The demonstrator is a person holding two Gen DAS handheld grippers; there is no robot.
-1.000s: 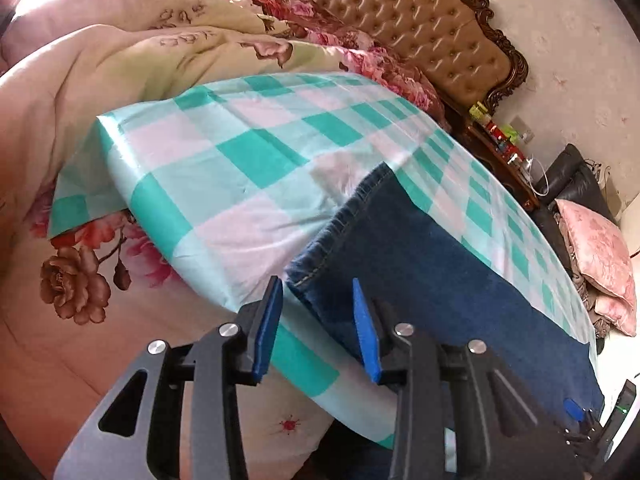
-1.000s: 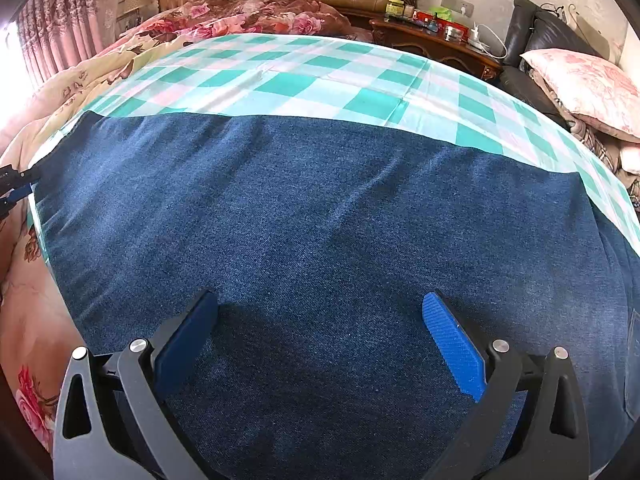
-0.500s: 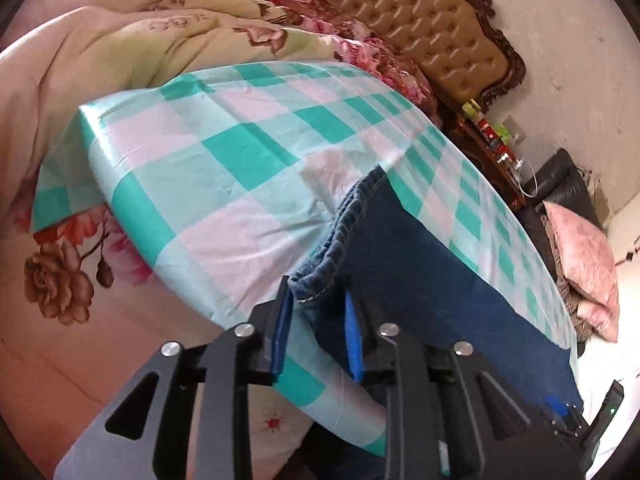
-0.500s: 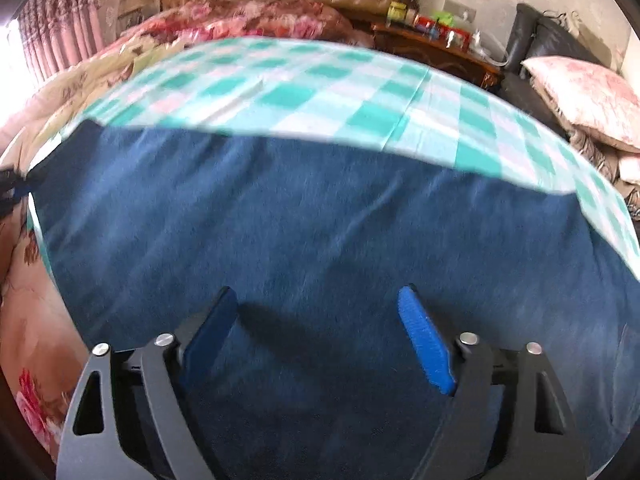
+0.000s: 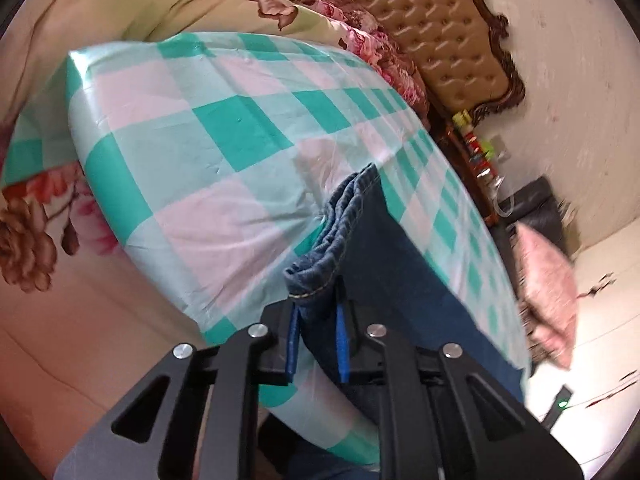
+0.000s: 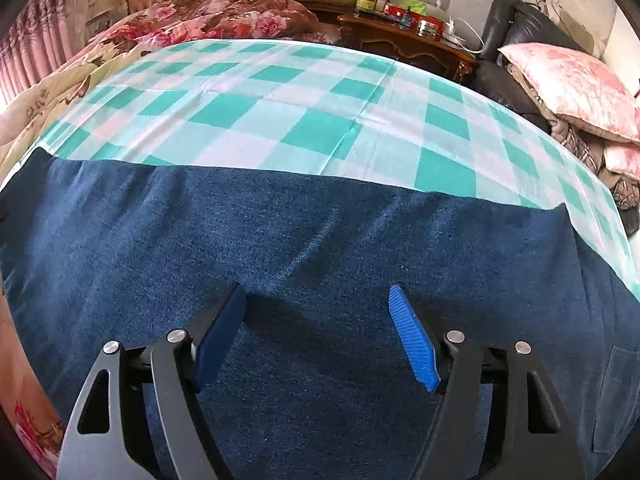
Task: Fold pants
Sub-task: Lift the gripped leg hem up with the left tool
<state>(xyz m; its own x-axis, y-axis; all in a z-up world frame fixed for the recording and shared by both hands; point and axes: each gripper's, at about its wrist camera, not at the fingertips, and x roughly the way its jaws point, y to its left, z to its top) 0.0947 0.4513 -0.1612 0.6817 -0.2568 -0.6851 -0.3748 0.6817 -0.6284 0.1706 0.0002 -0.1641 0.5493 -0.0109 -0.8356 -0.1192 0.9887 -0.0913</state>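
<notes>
While the dark blue pants are lying stretched lengthwise along the near edge of a green-and-white checked sheet, the left gripper is closing on the hem at one end of them, its blue pads now standing narrowly apart with the stitched, bunched hem pinched between them and lifted slightly off the sheet. Beyond the sheet from that end, a floral quilt is rising in a heap, and a tufted tan headboard with a carved dark frame is standing against the wall behind it. Further along the pants, the right gripper is hovering over the flat middle of the denim, its jaws closing in from wide but still well apart, with only flat cloth below them and nothing pinched; whether the fingertips are touching the fabric cannot be told. At the far side of the sheet from the pants, a dark wooden nightstand crowded with small items is standing beside the headboard, and a pink floral pillow is resting on a pile to the sheet's right.
</notes>
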